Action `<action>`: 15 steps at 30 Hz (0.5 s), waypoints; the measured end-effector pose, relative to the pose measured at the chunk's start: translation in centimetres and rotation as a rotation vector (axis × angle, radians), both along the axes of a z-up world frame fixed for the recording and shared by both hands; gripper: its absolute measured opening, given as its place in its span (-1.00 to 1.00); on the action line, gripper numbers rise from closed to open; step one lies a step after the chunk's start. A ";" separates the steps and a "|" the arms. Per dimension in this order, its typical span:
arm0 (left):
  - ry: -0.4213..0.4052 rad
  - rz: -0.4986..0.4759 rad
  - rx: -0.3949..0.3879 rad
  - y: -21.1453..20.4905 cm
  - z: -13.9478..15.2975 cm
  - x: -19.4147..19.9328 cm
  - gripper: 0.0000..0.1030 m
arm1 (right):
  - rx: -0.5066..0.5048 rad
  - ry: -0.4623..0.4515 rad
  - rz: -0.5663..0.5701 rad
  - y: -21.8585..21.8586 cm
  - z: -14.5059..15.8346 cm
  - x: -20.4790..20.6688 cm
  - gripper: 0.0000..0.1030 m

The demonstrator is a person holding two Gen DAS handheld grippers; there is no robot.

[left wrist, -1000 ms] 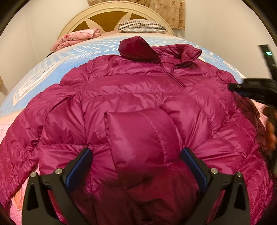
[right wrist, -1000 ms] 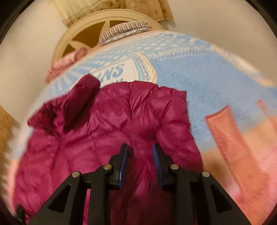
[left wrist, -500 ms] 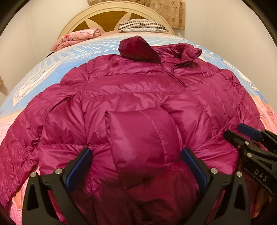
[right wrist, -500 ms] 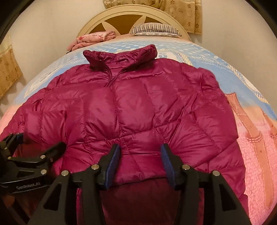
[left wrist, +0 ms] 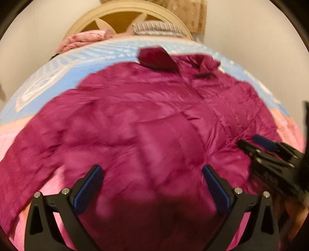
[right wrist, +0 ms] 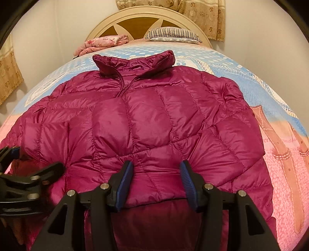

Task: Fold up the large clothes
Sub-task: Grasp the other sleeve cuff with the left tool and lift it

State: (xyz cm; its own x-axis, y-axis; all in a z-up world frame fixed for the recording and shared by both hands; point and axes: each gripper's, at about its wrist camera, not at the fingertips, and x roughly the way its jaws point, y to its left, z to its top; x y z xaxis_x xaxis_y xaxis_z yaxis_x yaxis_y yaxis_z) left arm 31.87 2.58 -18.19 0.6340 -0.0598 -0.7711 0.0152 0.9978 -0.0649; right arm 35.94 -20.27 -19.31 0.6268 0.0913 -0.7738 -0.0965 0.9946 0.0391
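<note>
A magenta puffer jacket (right wrist: 154,119) lies front up on the bed, its collar (right wrist: 135,61) towards the headboard and the zip partly closed. My right gripper (right wrist: 157,179) hovers over the near hem with its jaws apart; the hem shows between the fingers, and the pads do not press on it. To its left, my left gripper (right wrist: 34,158) is over the jacket's near left part. In the blurred left wrist view, the left gripper (left wrist: 152,185) stands wide open above the jacket (left wrist: 144,119), and the right gripper (left wrist: 251,142) is at the right edge.
The bedspread (right wrist: 280,154) is blue and pink. A striped pillow (right wrist: 171,35) and a folded pink floral blanket (right wrist: 102,43) lie by the cream headboard (right wrist: 139,19). Curtains (right wrist: 208,17) hang behind, and a wall runs along the right.
My right gripper swung from the jacket's right shoulder to the near hem and its jaws widened. The left gripper has pulled back a little, so its view is blurred and the jacket looks farther off.
</note>
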 end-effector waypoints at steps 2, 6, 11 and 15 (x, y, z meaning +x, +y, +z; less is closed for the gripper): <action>-0.042 0.043 -0.013 2.5 1.2 -2.9 1.00 | 0.009 -0.001 0.000 -0.1 0.0 0.0 0.03; -0.142 0.195 0.077 8.8 2.8 -8.8 1.00 | 0.038 -0.004 0.000 -0.6 0.1 -0.2 0.04; -0.155 0.430 0.171 17.8 2.2 -13.7 1.00 | 0.053 -0.005 0.002 -0.6 0.1 -0.2 0.07; -0.115 0.535 0.085 22.7 0.5 -15.4 1.00 | 0.061 -0.008 0.001 -0.7 0.1 -0.2 0.08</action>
State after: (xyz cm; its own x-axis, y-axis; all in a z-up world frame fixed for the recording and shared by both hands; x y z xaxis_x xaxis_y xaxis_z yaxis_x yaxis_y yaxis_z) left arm 16.47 25.30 -17.73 0.6393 0.3526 -0.6834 -0.4927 0.8701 -0.0119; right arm 35.74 -20.97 -19.17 0.6324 0.1390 -0.7620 -0.0985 0.9902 0.0989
